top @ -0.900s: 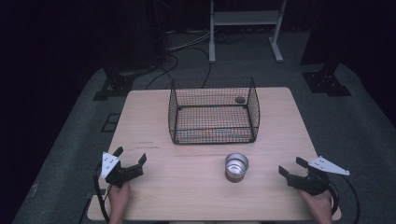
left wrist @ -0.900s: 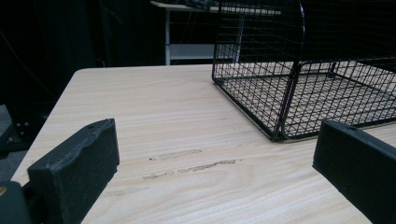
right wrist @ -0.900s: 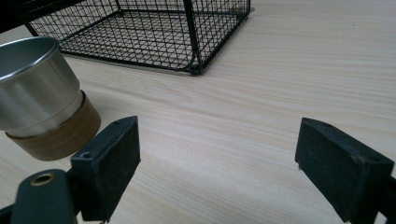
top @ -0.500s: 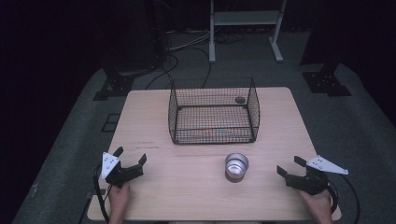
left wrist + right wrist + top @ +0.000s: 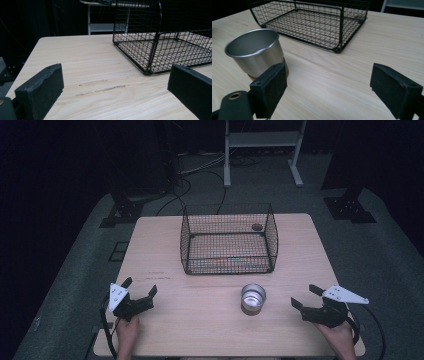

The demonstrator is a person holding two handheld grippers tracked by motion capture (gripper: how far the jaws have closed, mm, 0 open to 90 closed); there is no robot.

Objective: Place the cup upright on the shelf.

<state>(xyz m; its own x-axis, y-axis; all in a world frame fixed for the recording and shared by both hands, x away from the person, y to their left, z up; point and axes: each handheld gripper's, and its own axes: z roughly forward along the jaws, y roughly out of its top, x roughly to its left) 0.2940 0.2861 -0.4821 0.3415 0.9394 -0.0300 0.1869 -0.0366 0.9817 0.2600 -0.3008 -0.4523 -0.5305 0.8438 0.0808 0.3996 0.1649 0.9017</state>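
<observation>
High view looks down from above; both low gripper views share the wire basket [image 5: 160, 37].

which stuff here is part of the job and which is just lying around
In the job:
- metal cup, upright, nearest the right gripper
- wire basket
- left gripper, open, holding nothing

Lying about:
- small dark object behind the basket
- cables on the floor
- white stand

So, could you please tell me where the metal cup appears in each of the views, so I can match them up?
High view: the metal cup stands on the table, in front of the wire basket, nearer the right tool.
Left gripper view: the cup is not in this picture.
Right gripper view: the cup is at upper left, beside the left jaw.
Shared landmark: the wire basket.
</observation>
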